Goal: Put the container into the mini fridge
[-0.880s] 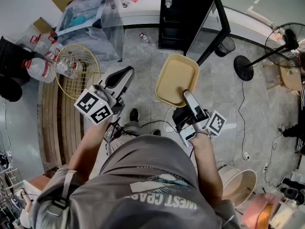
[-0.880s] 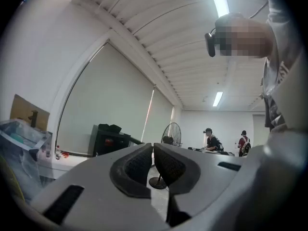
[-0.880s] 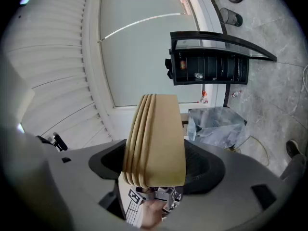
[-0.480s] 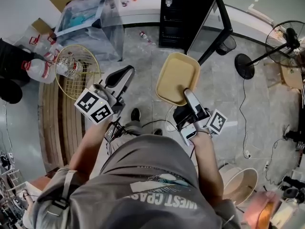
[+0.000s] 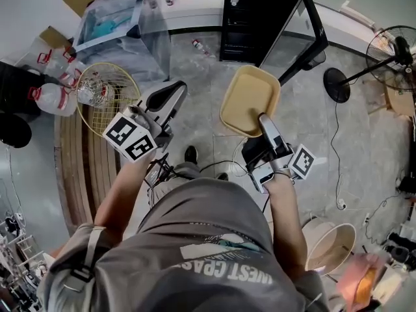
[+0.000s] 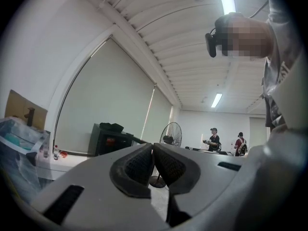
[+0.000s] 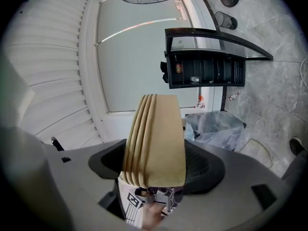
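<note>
A tan, shallow container with rounded corners is held out over the grey floor, my right gripper shut on its near rim. In the right gripper view the container stands edge-on between both pads and shows several stacked rims. The black mini fridge stands ahead against the wall, its glass door swung open to the right; its shelves show beyond the container. My left gripper hangs level to the container's left, its pads pressed together on nothing.
A clear plastic bin and a round wire basket lie left of the fridge, with plastic bottles beside them. A standing fan and a small bin are on the right. Cables cross the floor. A bucket stands behind me.
Both grippers and the container have drifted a little toward the fridge, and the head view has shifted with them. Both jaw states look the same.
</note>
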